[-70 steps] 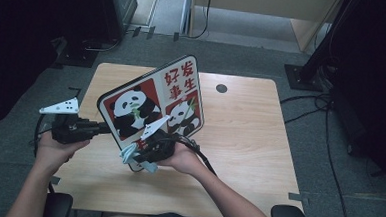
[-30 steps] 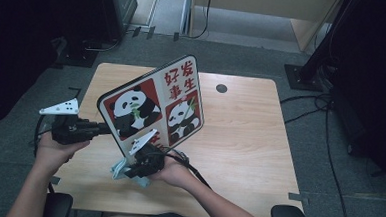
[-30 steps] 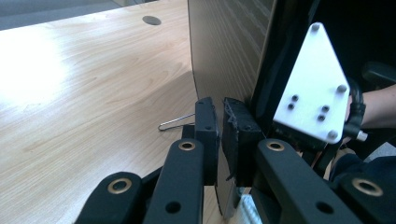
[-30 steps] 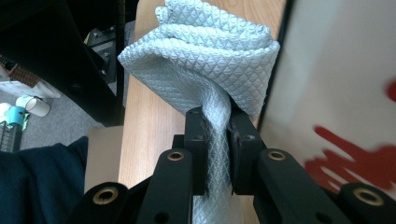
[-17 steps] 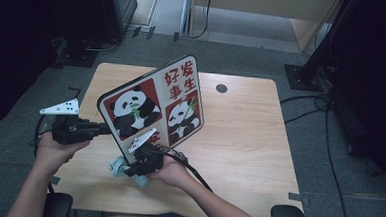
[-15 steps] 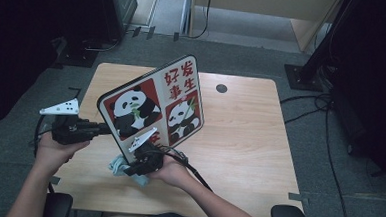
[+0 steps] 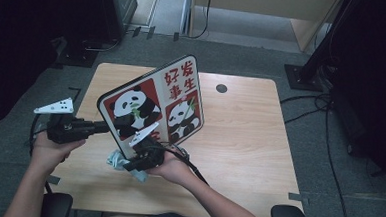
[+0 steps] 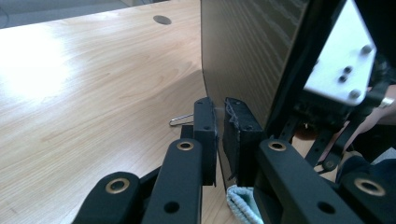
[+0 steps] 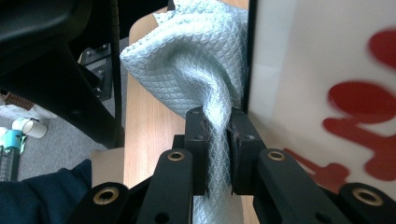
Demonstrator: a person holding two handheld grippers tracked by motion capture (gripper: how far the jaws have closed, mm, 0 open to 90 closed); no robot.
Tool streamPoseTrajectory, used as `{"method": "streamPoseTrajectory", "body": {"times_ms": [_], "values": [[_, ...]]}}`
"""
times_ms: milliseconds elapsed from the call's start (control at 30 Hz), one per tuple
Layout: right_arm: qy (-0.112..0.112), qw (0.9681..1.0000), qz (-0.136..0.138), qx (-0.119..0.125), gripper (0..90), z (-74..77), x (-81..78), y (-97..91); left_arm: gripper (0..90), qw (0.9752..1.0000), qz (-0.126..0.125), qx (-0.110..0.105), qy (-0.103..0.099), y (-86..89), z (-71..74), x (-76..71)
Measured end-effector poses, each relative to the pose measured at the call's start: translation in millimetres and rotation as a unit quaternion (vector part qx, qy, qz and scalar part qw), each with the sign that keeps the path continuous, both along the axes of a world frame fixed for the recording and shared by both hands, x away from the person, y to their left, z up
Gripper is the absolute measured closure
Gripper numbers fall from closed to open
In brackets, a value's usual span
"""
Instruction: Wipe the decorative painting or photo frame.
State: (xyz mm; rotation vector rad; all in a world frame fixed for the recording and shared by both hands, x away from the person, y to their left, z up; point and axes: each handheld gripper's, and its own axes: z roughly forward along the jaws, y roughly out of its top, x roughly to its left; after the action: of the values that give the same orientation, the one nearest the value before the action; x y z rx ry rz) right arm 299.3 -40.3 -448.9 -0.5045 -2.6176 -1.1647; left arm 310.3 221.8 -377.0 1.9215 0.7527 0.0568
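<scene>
Board (image 7: 153,104) stands tilted in your left tongs (image 8: 219,135), clamped on its edge, so your right tongs (image 9: 217,140), pinching the cloth (image 9: 187,65), can wipe beside it.

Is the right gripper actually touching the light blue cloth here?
Touching. In the right gripper view the right gripper has its jaws pinched on a fold of the light blue cloth, which bunches between them beside the panda board.

A light wooden table (image 7: 239,141) with rounded corners fills the centre of the high view, a round cable hole (image 7: 221,88) near its far edge. Grey carpet (image 7: 328,160) surrounds it. Black cables (image 7: 326,103) trail at the right; dark stands crowd the upper corners.
</scene>
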Motion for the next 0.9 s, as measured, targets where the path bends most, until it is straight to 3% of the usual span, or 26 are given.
{"method": "streamPoseTrajectory", "body": {"times_ms": [300,600,900], "values": [[-0.011,0.9998,-0.007,0.013,80.8,18.1,3.4,-1.1,83.2,1.0000,0.006,0.003,-0.004,7.8,-1.1,-0.3],[-0.020,0.9997,-0.008,0.008,80.8,31.6,4.2,0.7,82.3,1.0000,0.007,0.004,0.001,9.8,-4.5,1.2],[-0.026,0.9995,-0.013,0.013,80.8,47.4,6.0,2.8,75.4,0.9998,0.014,0.003,0.012,15.2,-11.0,3.4]]}}
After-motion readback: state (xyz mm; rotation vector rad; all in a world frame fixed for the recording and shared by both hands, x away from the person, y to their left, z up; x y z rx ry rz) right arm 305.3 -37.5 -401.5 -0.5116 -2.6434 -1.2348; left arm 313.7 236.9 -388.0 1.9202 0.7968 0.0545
